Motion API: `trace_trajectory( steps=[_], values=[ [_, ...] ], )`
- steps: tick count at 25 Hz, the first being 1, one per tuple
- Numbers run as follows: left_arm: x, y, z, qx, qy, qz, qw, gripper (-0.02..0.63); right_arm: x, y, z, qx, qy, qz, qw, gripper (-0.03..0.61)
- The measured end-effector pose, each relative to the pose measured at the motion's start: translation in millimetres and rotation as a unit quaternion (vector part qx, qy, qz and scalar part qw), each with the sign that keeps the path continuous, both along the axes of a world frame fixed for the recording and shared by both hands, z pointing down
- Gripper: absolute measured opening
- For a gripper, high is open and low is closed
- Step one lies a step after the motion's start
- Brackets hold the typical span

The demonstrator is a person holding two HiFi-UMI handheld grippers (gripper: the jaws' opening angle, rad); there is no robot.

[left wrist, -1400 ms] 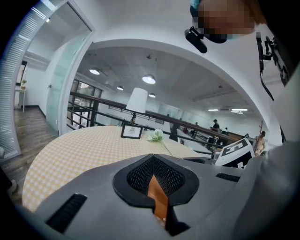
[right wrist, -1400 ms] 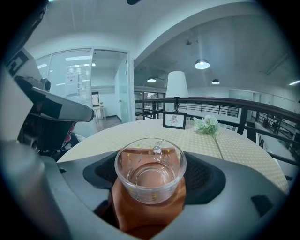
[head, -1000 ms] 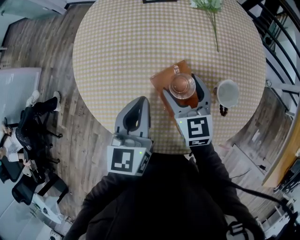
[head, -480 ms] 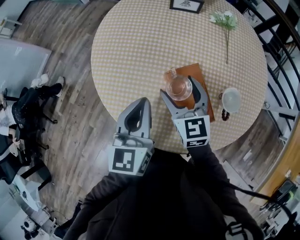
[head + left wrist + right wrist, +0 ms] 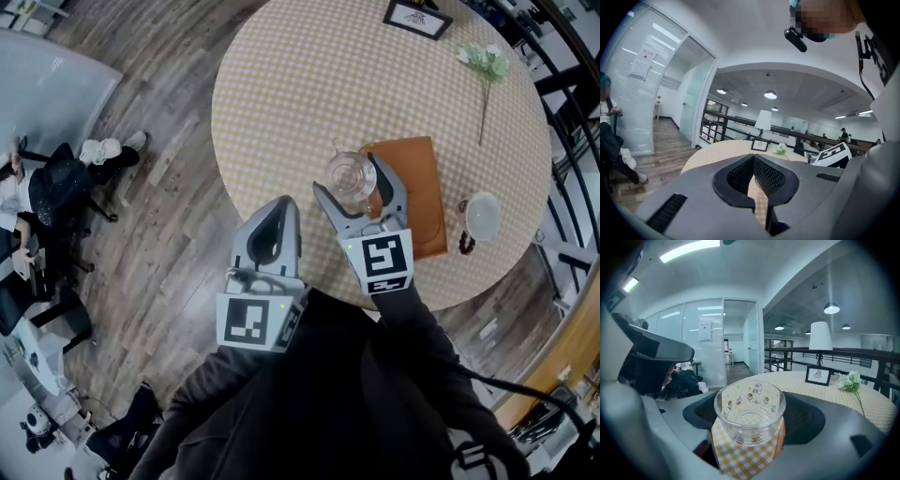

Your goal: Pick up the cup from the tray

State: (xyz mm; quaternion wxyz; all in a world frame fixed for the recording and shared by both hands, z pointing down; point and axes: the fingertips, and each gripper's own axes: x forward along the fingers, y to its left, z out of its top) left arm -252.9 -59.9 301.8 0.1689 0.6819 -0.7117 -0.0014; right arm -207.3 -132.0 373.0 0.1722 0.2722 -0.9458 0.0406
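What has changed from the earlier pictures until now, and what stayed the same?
The right claw, shut on the clear glass cup with flower prints, carried it leftward: earlier it hung over the brown rectangular tray, now mostly past the tray's left edge, above the checked tablecloth. The left claw stayed shut and empty; the round white bowl stayed beside the tray.

Round checked table (image 5: 300,94): brown tray (image 5: 422,197), picture frame (image 5: 417,19), flower sprig (image 5: 484,62), white bowl (image 5: 483,216).
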Motion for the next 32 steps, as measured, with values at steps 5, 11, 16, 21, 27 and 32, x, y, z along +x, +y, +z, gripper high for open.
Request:
trace_trajectory(
  steps=[5, 11, 16, 21, 27, 32],
  values=[
    [-14, 0, 9, -0.011, 0.007, -0.011, 0.9999, 0.006, -19, 5, 14, -0.013, 0.009, -0.018, 1.000, 0.359],
    [-31, -10, 30, -0.037, 0.009, -0.022, 0.9990, 0.006, -36, 0, 42, -0.036, 0.023, -0.032, 0.999, 0.359],
    [-40, -17, 42, -0.053, 0.012, -0.021, 0.9983, 0.006, -48, -2, 57, -0.051, 0.038, -0.045, 0.997, 0.360],
    [-52, -22, 52, -0.063, 0.019, -0.024, 0.9976, 0.006, -59, -4, 72, -0.059, 0.048, -0.048, 0.996, 0.360],
    [-55, -26, 66, -0.078, 0.022, -0.025, 0.9964, 0.006, -60, -3, 91, -0.064, 0.059, -0.055, 0.995, 0.360],
    [-57, -29, 67, -0.082, 0.021, -0.025, 0.9961, 0.006, -59, 0, 104, -0.070, 0.067, -0.059, 0.994, 0.360]
  ],
)
